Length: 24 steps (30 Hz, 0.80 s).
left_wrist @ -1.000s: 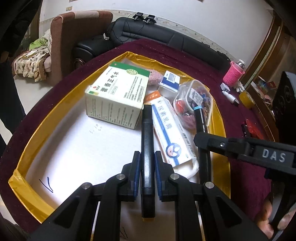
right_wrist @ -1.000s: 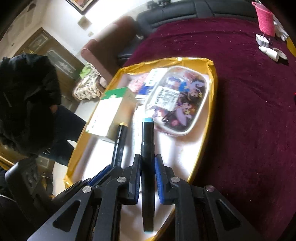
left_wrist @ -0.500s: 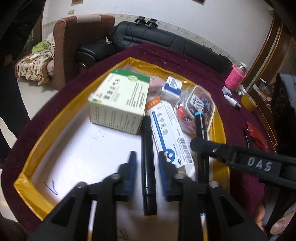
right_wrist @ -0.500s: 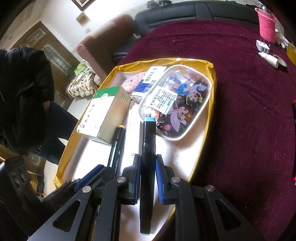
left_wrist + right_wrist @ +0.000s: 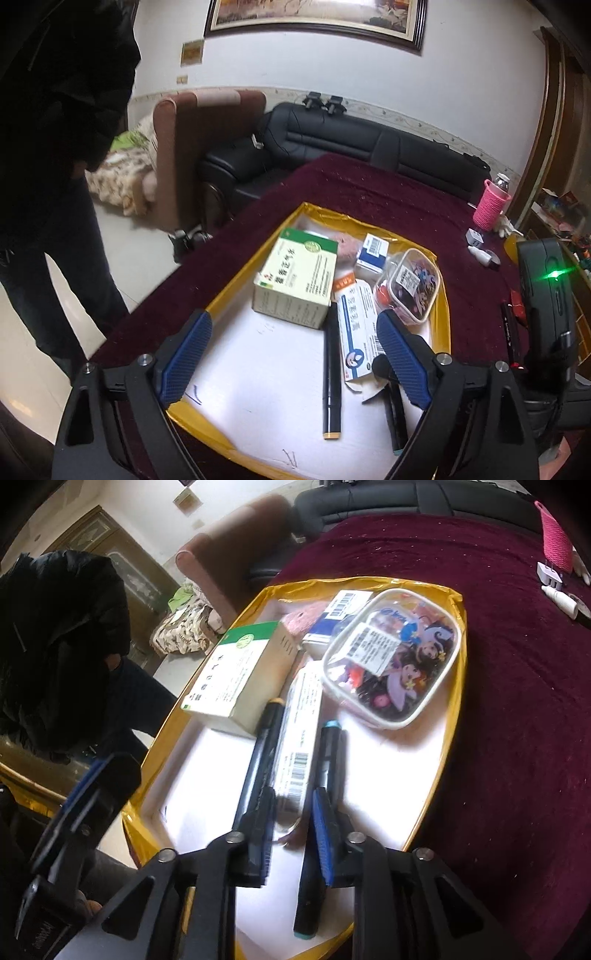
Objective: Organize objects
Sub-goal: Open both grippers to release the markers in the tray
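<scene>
— Left wrist view first: what is the biggest thing?
— The maroon tablecloth [image 5: 388, 199], and on it the white tray [image 5: 273, 369] with a gold rim.
— And in the tray?
— A green-and-white medicine box [image 5: 295, 280] toward the far side, a clear cartoon pouch [image 5: 395, 664] on its right side, and a blue-and-white carton [image 5: 356, 332] lying between them.
— The markers?
— The yellow-ended marker [image 5: 331, 373] lies flat on the tray floor, just beside the carton's left edge. The teal-ended marker [image 5: 319, 812] lies along the carton's other side.
— The left gripper [image 5: 293, 365]?
— Its jaws are opening and stand wide apart above the tray, with nothing pressed between the blue pads; the yellow-ended marker lies below the gap.
— The right gripper [image 5: 293, 834]?
— Its jaws are opening too. The teal-ended marker lies against the right pad, while the left pad stands clear of it.
</scene>
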Available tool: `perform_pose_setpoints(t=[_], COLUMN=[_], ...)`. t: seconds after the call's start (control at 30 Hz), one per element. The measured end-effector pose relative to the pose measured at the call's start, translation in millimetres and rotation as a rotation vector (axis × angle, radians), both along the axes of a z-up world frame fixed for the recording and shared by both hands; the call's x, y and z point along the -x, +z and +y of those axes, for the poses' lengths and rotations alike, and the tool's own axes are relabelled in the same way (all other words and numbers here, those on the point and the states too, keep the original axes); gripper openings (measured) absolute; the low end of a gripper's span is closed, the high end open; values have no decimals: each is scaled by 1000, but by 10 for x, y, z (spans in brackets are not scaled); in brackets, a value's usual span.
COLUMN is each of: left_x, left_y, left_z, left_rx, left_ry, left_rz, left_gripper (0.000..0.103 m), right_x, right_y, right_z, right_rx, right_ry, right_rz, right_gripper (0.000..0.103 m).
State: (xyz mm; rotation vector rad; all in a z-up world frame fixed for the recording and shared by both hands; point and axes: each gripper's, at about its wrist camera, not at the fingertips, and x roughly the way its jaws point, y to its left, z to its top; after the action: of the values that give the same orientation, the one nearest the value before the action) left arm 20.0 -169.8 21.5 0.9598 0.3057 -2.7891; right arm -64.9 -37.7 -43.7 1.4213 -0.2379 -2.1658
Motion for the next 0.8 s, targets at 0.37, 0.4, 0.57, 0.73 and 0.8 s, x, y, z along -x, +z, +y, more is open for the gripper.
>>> perform_pose_setpoints(t=[0.37, 0.4, 0.57, 0.73, 0.8], left_x=[-96, -104, -150, -209, -222], left_y=[120, 123, 178, 228, 245], left_z=[75, 100, 223, 360, 411], left_rx=[34, 38, 70, 111, 123], left_ry=[17, 16, 5, -5, -10], left_rz=[8, 7, 10, 16, 16], left_gripper=[93, 93, 93, 93, 94], right_x=[-174, -187, -270, -330, -346], right_y=[249, 264, 323, 350, 358], right_z=[314, 348, 500, 608, 658], right_rx=[41, 46, 62, 61, 61], right_ry=[-85, -93, -123, -146, -154], right_rz=[65, 69, 86, 108, 116], right_gripper=[70, 71, 73, 74, 75])
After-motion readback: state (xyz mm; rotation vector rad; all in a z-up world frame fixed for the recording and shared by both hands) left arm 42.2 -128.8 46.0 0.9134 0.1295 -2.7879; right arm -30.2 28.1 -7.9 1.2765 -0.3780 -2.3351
